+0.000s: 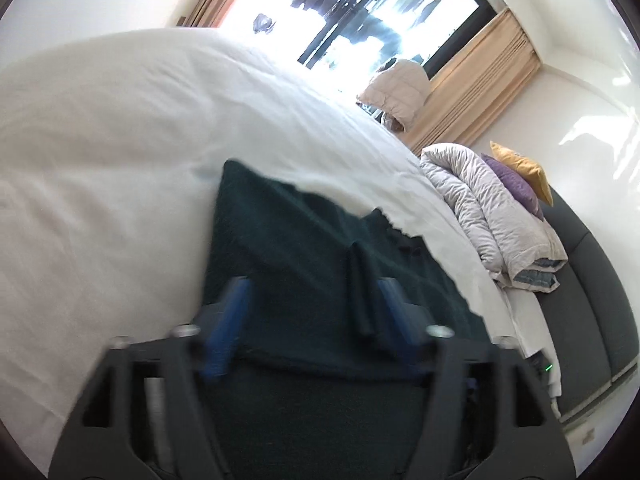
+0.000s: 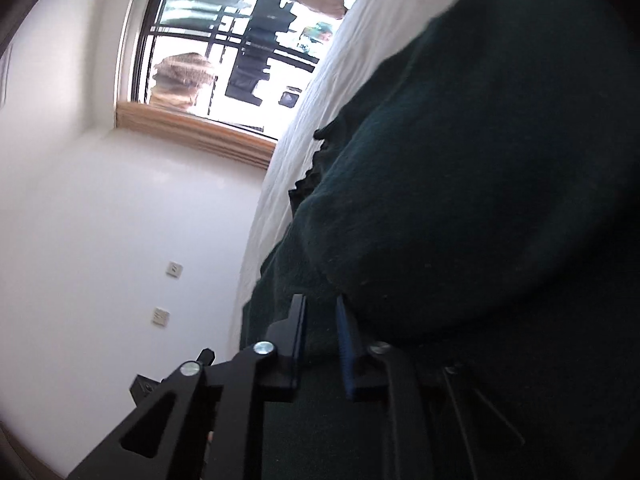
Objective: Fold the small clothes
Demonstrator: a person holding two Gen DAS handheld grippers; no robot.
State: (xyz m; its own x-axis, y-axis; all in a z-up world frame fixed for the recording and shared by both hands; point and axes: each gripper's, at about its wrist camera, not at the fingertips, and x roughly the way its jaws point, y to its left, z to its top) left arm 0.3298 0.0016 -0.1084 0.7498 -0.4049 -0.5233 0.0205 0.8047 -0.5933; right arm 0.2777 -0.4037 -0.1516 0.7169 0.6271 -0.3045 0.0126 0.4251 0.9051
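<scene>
Your left gripper (image 1: 314, 300) is spread wide above the dark green garment (image 1: 288, 240) lying on the white bed (image 1: 120, 140). Your right gripper (image 2: 322, 320) pinches a fold of the garment.

White bed (image 1: 120, 140) (bright window (image 1: 360, 12)).

This is a bedroom in a home. A wide bed with a white sheet (image 1: 120, 152) fills most of the left wrist view, with a folded grey quilt (image 1: 492, 216) and purple (image 1: 516, 188) and yellow (image 1: 524, 168) cushions against a dark padded headboard (image 1: 592, 300). Tan curtains (image 1: 476, 88) frame a large window (image 1: 360, 12) with laundry hanging outside. Plain white walls carry switch plates (image 2: 174, 269).
</scene>
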